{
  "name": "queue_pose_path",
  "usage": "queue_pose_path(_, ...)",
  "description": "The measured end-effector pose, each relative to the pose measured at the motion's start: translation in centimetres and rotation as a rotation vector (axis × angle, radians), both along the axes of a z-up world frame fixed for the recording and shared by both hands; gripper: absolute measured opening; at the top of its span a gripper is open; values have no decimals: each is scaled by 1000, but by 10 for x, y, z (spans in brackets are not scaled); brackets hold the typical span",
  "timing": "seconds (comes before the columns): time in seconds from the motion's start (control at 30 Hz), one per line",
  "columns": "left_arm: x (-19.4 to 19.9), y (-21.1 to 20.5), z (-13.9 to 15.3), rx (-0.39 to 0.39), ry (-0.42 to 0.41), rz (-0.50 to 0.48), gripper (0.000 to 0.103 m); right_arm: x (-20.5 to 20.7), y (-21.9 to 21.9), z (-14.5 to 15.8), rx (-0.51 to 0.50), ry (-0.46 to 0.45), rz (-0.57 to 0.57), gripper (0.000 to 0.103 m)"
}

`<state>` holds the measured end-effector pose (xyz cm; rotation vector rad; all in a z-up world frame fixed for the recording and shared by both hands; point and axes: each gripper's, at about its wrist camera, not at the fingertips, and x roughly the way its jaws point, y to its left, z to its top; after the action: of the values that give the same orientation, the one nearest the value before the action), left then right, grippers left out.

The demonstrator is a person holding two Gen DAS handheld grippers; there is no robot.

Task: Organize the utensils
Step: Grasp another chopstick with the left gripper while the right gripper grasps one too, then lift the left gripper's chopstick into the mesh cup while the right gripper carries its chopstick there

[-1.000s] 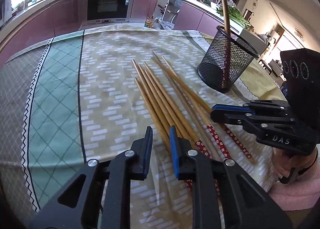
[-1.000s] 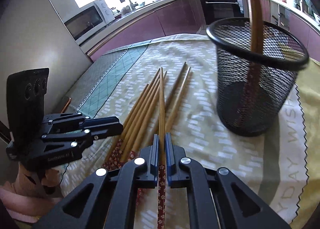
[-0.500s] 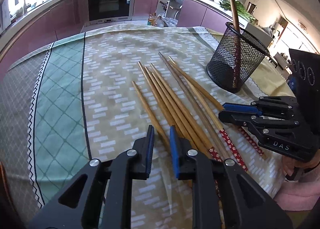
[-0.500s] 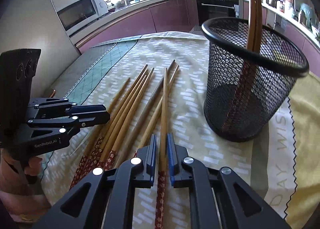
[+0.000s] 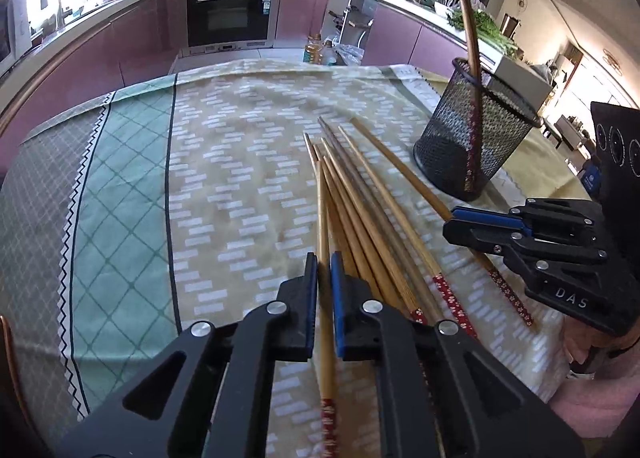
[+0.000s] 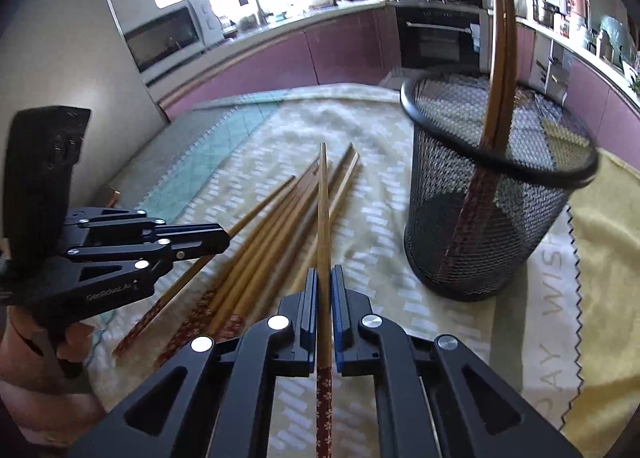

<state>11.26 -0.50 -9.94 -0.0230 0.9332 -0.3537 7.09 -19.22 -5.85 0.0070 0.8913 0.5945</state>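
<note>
Jaws of left gripper (image 5: 324,260) and right gripper (image 6: 324,276) each clamp one chopstick (image 5: 322,218).

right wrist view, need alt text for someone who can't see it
The right claw is shut on one chopstick above loose chopsticks on a tablecloth. A mesh holder stands right; the left claw is left.

Brown wooden chopsticks (image 5: 362,218) have red flowery ends. The round wire-mesh cup (image 5: 472,146), upper right, is black. The tablecloth (image 5: 240,178) is yellow with white dashes.
</note>
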Motion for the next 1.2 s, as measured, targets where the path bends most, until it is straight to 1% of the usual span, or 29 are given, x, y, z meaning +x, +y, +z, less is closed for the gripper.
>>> queue_pose_path(0.23, -17, 6, 36, -102, -57, -47, 7, -16, -16, 38, 77, -77, 30, 6)
queue_pose_path(0.43, -31, -2, 77, -181, -140, -110, 7, -28, -35, 70, 120, -157, 20, 6)
queue_pose_path(0.53, -36, -4, 94, -222, -168, -132, 7, -31, -44, 82, 133, -188, 8, 6)
queue_pose_path(0.7, -41, -4, 120, -293, -208, -160, 7, -30, -54, 96, 155, -214, -4, 6)
queue_pose_path(0.87, -33, -11, 141, -324, -255, -175, 7, -27, -63, 112, 164, -256, -23, 6)
queue_pose_path(1.07, -11, -27, 169, -361, -307, -209, 7, -20, -76, 129, 171, -293, -38, 6)
queue_pose_path(1.2, -4, -39, 185, -354, -337, -228, 7, -16, -83, 136, 168, -314, -44, 6)
